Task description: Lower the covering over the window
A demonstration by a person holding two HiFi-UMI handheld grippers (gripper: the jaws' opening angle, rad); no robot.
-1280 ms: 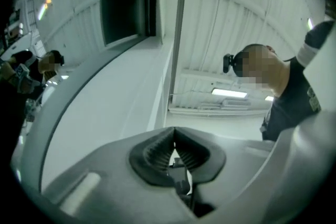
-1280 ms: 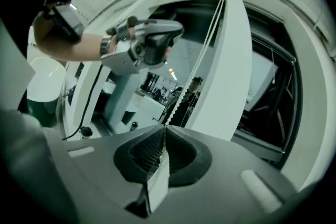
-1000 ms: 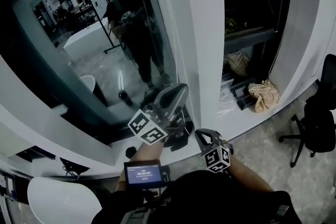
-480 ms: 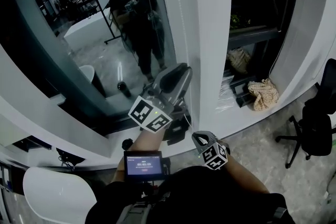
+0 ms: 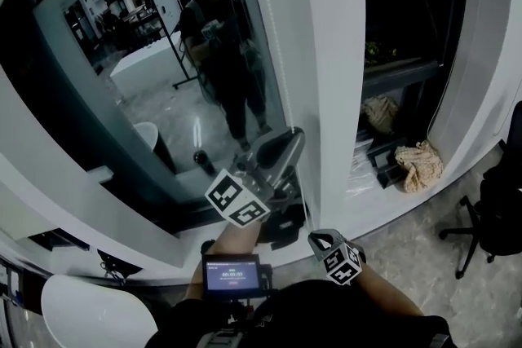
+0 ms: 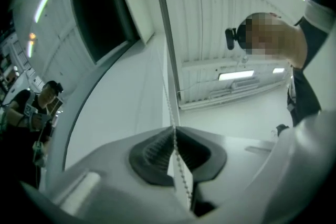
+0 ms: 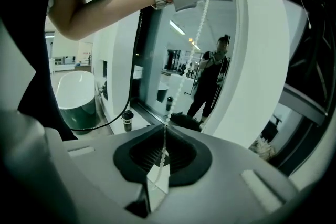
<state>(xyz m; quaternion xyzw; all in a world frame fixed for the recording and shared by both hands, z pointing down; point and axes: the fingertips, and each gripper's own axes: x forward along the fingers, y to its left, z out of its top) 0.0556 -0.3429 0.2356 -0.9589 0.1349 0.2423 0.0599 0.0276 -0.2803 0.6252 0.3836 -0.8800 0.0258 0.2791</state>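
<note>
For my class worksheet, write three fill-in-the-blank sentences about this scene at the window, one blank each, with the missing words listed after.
1. The right gripper holds the bead chain between its two ___.
2. The black office chair stands at the head view's ___ edge.
3. The standing person seen in the window glass is only a ___.

Missing words: jaws; right; reflection.

right gripper [image 7: 165, 136] pinching bead chain [image 7: 180, 83]
</note>
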